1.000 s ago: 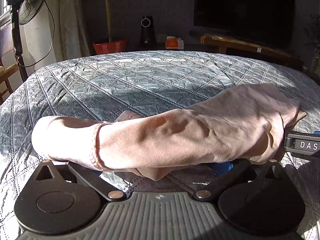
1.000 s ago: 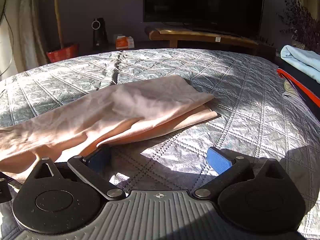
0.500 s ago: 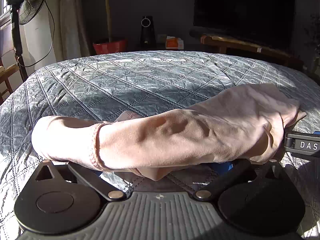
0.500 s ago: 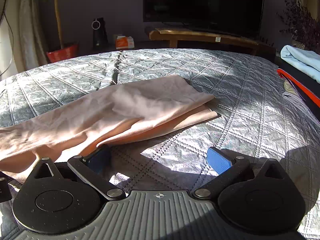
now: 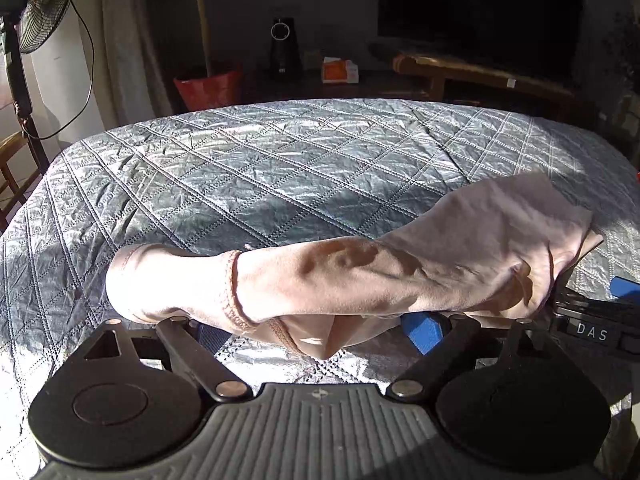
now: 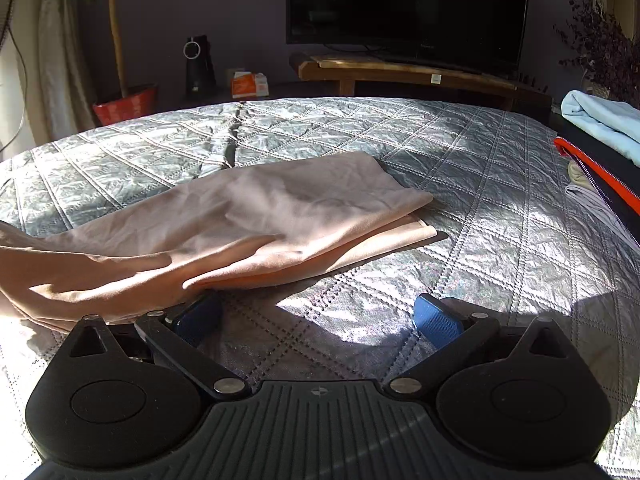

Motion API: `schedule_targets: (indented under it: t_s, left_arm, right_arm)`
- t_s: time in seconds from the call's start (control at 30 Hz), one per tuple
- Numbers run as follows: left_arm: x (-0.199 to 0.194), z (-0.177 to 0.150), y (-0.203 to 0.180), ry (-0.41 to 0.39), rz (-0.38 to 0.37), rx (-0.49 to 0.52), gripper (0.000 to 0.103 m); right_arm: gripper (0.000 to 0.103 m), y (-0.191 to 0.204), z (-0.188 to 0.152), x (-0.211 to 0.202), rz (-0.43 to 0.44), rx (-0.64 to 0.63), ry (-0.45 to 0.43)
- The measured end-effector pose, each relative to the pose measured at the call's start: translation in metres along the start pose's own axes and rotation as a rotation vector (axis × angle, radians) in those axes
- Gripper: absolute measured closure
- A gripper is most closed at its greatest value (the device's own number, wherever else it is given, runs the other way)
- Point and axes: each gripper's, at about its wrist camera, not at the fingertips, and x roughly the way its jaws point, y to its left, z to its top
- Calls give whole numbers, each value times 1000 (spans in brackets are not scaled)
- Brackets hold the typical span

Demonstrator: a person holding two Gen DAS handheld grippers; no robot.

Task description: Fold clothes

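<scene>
- A pale pink garment [image 5: 360, 280] is seen draped across the front of the left gripper [image 5: 316, 330] in the lower half of the left wrist view, raised off the quilted grey bedspread [image 5: 260, 168].
- The left gripper's jaws are spread wide and are closing; a hanging fold of the garment sits between them, but no pad is seen pressing on it.
- One blue pad [image 5: 424, 326] of the left gripper is visible below the cloth at centre right; the other is mostly hidden in shadow.
- In the right wrist view the same garment [image 6: 248, 224] lies folded on the bedspread [image 6: 460, 208], spread from the left edge to the centre of the frame.
- The right gripper [image 6: 320, 320] is held wide at the bottom of the frame, with only bedspread between its fingers; its left blue pad [image 6: 196, 320] is just beside the garment's near edge.
- A television [image 6: 408, 4] on a wooden bench [image 6: 400, 72] is seen at upper centre, a red plant pot [image 6: 126, 108] at left.
- A light blue cloth [image 6: 600, 120] lies at the right edge.
</scene>
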Motion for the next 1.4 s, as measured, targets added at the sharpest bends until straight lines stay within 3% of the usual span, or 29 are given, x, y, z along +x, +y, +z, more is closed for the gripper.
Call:
schedule_targets:
  t_s: [0.03,0.17,0.3,0.5,0.6,0.7,0.73,0.8,0.87,0.93,0.97,1.17,1.27,1.33,1.4]
  left_arm:
    - [-5,5,4,-13,2,2,6]
    - [-23,27,21,-61,20,-21,1]
    - [-16,38,26,14,96,-13,1]
    - [-8,52,45,48,73,-85,1]
    - [-4,54,50,77,115,-82,1]
    - [-3,55,60,102,98,-109,1]
    - [-3,55,64,111,91,-120,1]
    - [-6,55,72,111,79,-137,1]
    - [-10,54,76,81,118,-132,1]
    - [-15,54,83,40,166,-130,2]
    - [-18,54,87,26,172,-130,3]
    - [-27,60,118,1,178,-191,5]
    - [-27,61,133,6,240,-239,2]
    - [-27,61,143,7,267,-273,2]
    - [-27,61,154,11,258,-322,2]
  right_arm:
    - [0,0,0,0,0,0,0]
    - [0,0,0,0,0,0,0]
    - [0,0,0,0,0,0,0]
    - [0,-1,1,1,3,1,4]
    - [0,-2,9,3,18,-19,61]
    - [1,-7,14,0,52,-58,117]
    - [2,-5,16,-6,15,-99,114]
    - [4,2,18,-33,-16,-191,11]
    - [9,13,23,-64,42,-286,-127]
    - [0,26,30,-87,97,-346,-231]
    - [0,33,33,-91,126,-361,-250]
    - [5,111,60,-95,404,-532,-191]
    - [15,159,45,-106,483,-766,-210]
    - [29,187,33,-110,547,-873,-195]
    - [29,210,20,-107,570,-967,-176]
